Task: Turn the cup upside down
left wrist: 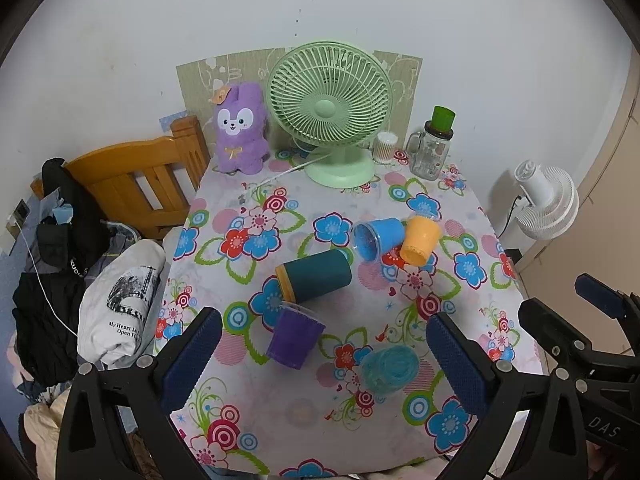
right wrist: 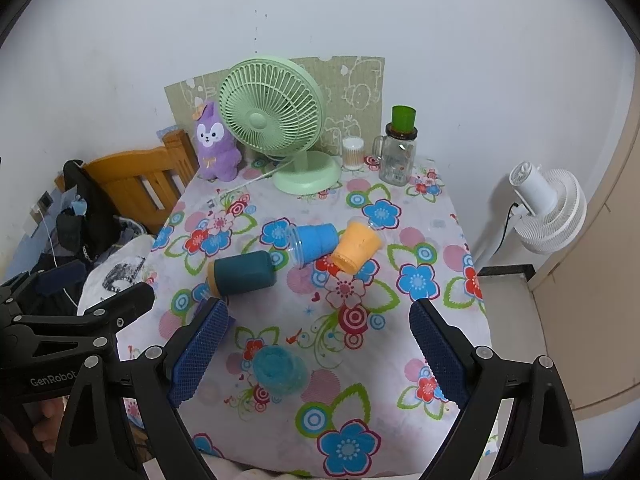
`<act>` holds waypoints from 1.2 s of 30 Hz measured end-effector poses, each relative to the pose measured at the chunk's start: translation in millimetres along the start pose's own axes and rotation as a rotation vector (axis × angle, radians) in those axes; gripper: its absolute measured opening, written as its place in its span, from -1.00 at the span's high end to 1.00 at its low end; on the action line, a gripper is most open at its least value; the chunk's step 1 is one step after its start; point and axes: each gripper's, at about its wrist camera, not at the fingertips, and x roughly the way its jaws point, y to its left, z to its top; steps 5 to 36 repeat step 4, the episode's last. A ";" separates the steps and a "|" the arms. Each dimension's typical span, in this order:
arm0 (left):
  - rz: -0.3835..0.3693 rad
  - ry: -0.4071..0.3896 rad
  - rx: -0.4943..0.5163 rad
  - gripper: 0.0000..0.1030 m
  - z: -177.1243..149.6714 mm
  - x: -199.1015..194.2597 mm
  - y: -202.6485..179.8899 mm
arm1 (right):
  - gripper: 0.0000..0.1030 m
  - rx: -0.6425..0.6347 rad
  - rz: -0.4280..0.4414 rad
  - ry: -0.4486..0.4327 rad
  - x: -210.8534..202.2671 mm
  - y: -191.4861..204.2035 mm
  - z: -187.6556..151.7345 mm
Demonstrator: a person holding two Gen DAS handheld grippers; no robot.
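A table under a flowered cloth carries 5 cups. The largest, a dark teal cup with a yellow band at its mouth, lies on its side near the middle. A blue cup also lies on its side, its mouth toward the camera, touching an orange cup that is tipped against it. A purple cup lies tilted just in front of the teal one, close to the left gripper's left finger. A translucent light-blue cup sits nearest the grippers, and whether it stands mouth up or mouth down cannot be told. None of the cups shows any contents.

At the back edge a glass mug jar carries a small green cup on its lid, beside a clear tub of cotton swabs.

The left gripper hovers above the near edge of the table, fingers spread wide and holding nothing. The right gripper hangs beside it, likewise spread apart and empty, with the light-blue cup below and between its fingers.
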 end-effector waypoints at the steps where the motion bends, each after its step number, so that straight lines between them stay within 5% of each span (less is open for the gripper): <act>1: 0.000 0.002 0.001 -1.00 0.3 0.4 0.3 | -0.82 0.000 0.000 0.003 1.2 0.3 0.1; 36: 0.001 0.009 0.002 -1.00 0.8 2.5 0.8 | -0.82 0.002 0.001 0.011 4.3 0.5 0.6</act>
